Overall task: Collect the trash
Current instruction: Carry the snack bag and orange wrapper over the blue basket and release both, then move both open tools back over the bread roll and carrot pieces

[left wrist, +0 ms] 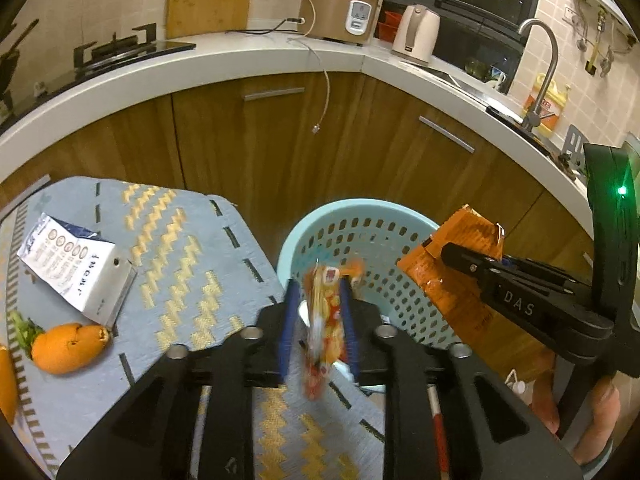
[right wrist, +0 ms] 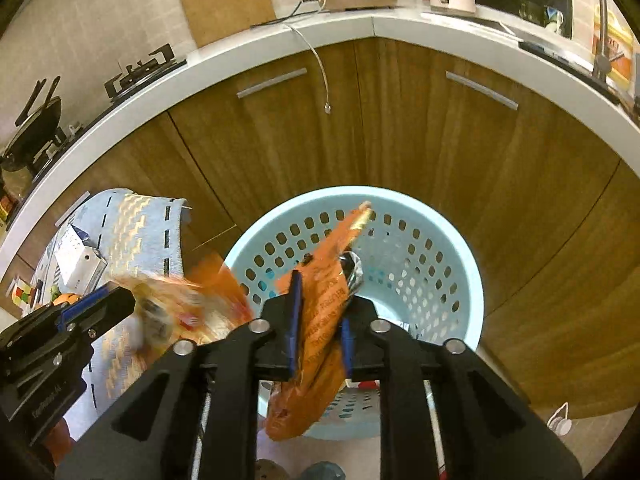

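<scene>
My left gripper (left wrist: pixel 318 284) is shut on a yellow-orange snack wrapper (left wrist: pixel 326 320), held at the near rim of the light-blue perforated basket (left wrist: pixel 320 220). My right gripper (right wrist: pixel 320 300) is shut on an orange snack bag (right wrist: pixel 324 320), held over the basket's (right wrist: pixel 448 232) near side. The right gripper with its orange bag (left wrist: pixel 452 280) also shows at the right in the left wrist view. The left gripper with its wrapper (right wrist: pixel 176 304) shows at the left in the right wrist view. A white carton (left wrist: pixel 76 268) and orange peel (left wrist: pixel 68 346) lie on the blue patterned mat (left wrist: pixel 188 248).
The basket stands on the floor against brown corner cabinets (left wrist: pixel 280 152) under a white counter (left wrist: pixel 240 60). The counter holds a rice cooker (left wrist: pixel 340 10), a kettle (left wrist: pixel 416 34), a stove (left wrist: pixel 116 50) and a sink tap (left wrist: pixel 540 76). A cable end (left wrist: pixel 317 129) hangs over the cabinet.
</scene>
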